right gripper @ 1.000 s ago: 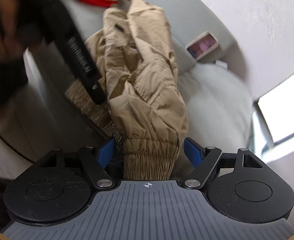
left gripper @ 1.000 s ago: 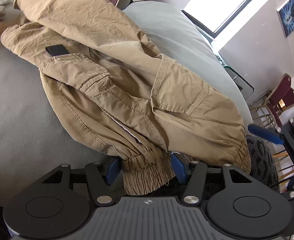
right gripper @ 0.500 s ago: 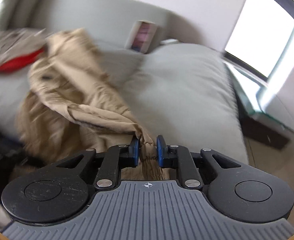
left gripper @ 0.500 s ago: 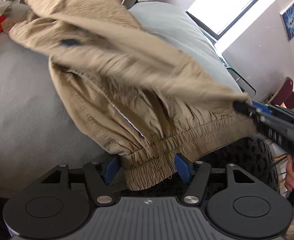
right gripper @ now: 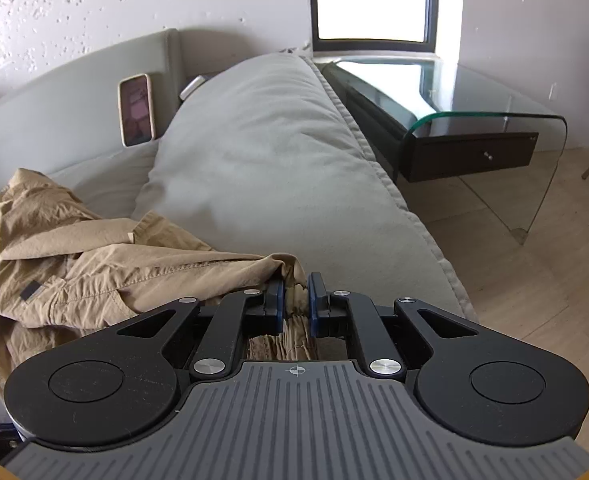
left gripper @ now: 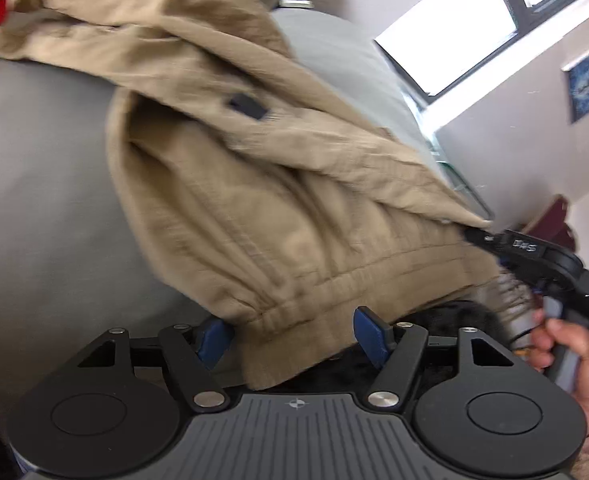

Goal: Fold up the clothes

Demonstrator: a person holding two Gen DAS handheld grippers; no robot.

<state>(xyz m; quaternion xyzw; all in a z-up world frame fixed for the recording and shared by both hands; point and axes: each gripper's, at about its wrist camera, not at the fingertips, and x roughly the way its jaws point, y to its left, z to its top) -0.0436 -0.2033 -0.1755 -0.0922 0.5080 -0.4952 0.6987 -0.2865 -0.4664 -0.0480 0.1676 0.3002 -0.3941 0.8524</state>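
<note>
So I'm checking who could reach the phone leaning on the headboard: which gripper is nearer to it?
Right, probably. The right gripper sits at the pillow's foot, phone ahead-left. The left gripper has the whole trousers between.

trousers [right gripper: 94, 276] on bed [right gripper: 274, 168], left of pillow | phone [right gripper: 136, 110] against headboard behind | side table [right gripper: 474, 136] right of bed

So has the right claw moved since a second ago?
Yes. The right claw, shut on the khaki trousers, swung right toward the window and glass table.
</note>
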